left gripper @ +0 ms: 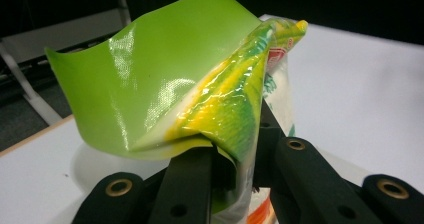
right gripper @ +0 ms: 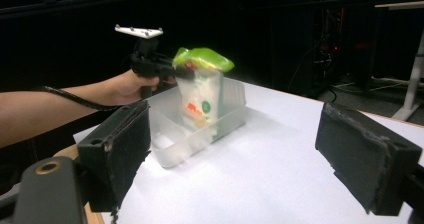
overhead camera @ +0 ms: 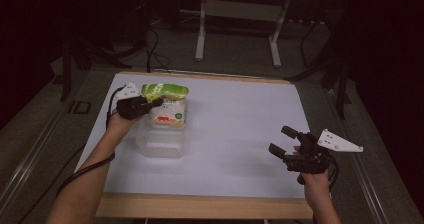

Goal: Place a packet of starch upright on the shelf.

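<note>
Just now the left claw (overhead camera: 153, 104) is clamped on the green top edge of a snack bag (overhead camera: 167, 106), near the far left of the white worktop (overhead camera: 240, 134). In the left gripper view its two black jaws stand close together with the crumpled green and yellow film of the bag (left gripper: 200, 94) pinched between them, and the top flap of the bag fans out above and beyond the jaws. The bag hangs upright from that grip, its white printed body below the claw and its lower end down inside a clear plastic container (overhead camera: 161, 143) that stands on the worktop. In the right gripper view the bag (right gripper: 202, 91) rises out of the far end of the container (right gripper: 200, 126), with the left claw (right gripper: 170, 70) coming at its top from the side, level with the green flap.

The right claw (overhead camera: 282, 140) sits well apart from bag and container, near the right edge of the worktop towards the person's side. Its jaws are spread wide with nothing between them; the right gripper view looks between its two black pads (right gripper: 117, 146) across bare white worktop (right gripper: 260, 174) towards the container.
</note>
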